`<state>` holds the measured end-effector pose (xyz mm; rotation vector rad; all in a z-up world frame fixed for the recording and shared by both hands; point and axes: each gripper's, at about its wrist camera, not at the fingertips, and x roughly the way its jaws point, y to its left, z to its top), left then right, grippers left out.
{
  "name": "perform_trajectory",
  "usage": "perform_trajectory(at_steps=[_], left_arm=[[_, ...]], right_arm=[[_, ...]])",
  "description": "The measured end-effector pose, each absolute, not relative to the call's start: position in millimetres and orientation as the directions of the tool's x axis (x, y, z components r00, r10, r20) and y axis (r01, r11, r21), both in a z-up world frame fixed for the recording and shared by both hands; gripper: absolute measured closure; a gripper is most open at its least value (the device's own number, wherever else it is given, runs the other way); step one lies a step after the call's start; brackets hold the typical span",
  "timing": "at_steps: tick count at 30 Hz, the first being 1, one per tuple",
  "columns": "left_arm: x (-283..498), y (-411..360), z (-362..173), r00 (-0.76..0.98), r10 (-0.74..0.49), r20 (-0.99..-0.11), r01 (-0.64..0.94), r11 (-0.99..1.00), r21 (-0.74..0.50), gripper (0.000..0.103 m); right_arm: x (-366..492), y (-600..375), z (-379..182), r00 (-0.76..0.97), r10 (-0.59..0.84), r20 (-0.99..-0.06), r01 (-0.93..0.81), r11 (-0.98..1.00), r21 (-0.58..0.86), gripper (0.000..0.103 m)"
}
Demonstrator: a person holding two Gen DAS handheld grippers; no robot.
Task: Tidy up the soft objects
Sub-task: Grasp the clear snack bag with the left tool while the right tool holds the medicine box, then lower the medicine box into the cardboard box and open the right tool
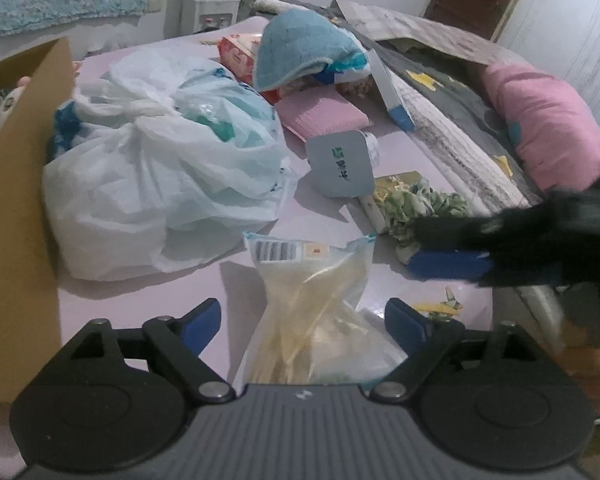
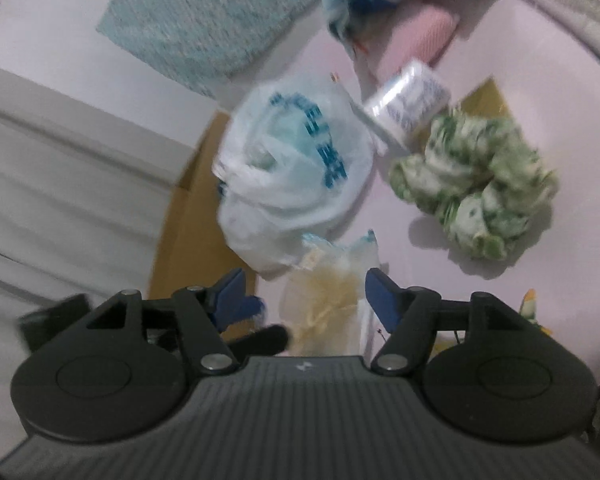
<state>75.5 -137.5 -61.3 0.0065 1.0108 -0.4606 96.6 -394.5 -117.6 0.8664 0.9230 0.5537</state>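
Left gripper (image 1: 302, 320) wide open, straddling clear pouch (image 1: 320, 320), nothing clamped, seemingly lined up for a grab toward box (image 1: 16, 208) at left. Right gripper (image 2: 304, 294) open, empty, hovering near green cloth (image 2: 480, 184) ahead-right.

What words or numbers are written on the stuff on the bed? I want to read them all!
None can be read clearly.
Grey square card: green logo and dark characters, too blurred.
Clear packet of cream strands: barcode label, digits too small.
White plastic bag: blue printing, blurred.
Shiny silver-white packet: print blurred.
Red-and-white box: print too small.
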Motion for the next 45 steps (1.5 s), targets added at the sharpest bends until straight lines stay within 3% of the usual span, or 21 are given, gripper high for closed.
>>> perform_trajectory(at_steps=[5, 10, 13, 24, 28, 32, 36, 41, 45], left_arm=[[88, -161, -83, 0.396, -0.332, -0.856, 0.390, 0.905, -0.170, 0.012], [92, -175, -93, 0.401, -0.304, -0.864, 0.425, 0.897, -0.118, 0.013], [93, -179, -98, 0.393, -0.287, -0.874, 0.439, 0.893, -0.096, 0.026], [102, -161, -102, 0.413, -0.297, -0.861, 0.390, 0.912, -0.127, 0.037], [104, -156, -103, 0.429, -0.304, -0.850, 0.360, 0.921, -0.147, 0.044], [104, -153, -101, 0.427, -0.318, -0.847, 0.353, 0.921, -0.168, 0.051], [102, -152, -99, 0.430, -0.324, -0.843, 0.350, 0.920, -0.175, 0.054], [99, -149, -95, 0.434, -0.326, -0.840, 0.336, 0.923, -0.184, 0.058], [98, -148, -92, 0.432, -0.330, -0.839, 0.320, 0.926, -0.199, 0.061]], right_arm=[[100, -423, -83, 0.594, 0.686, -0.420, -0.107, 0.585, 0.804, 0.031], [141, -454, -57, 0.681, 0.560, -0.471, -0.107, 0.713, 0.694, 0.023], [187, -469, -59, 0.694, 0.465, -0.550, -0.054, 0.795, 0.604, 0.023], [331, -460, -96, 0.642, 0.243, -0.727, 0.038, 0.937, 0.347, 0.013], [343, -463, -107, 0.639, 0.238, -0.731, 0.099, 0.917, 0.385, 0.009], [336, -470, -113, 0.645, 0.268, -0.715, 0.116, 0.891, 0.439, 0.017], [326, -486, -123, 0.647, 0.360, -0.672, 0.135, 0.813, 0.566, 0.043], [316, -498, -130, 0.683, 0.400, -0.611, 0.137, 0.752, 0.645, 0.055], [300, -507, -123, 0.709, 0.393, -0.586, 0.128, 0.746, 0.654, 0.072]])
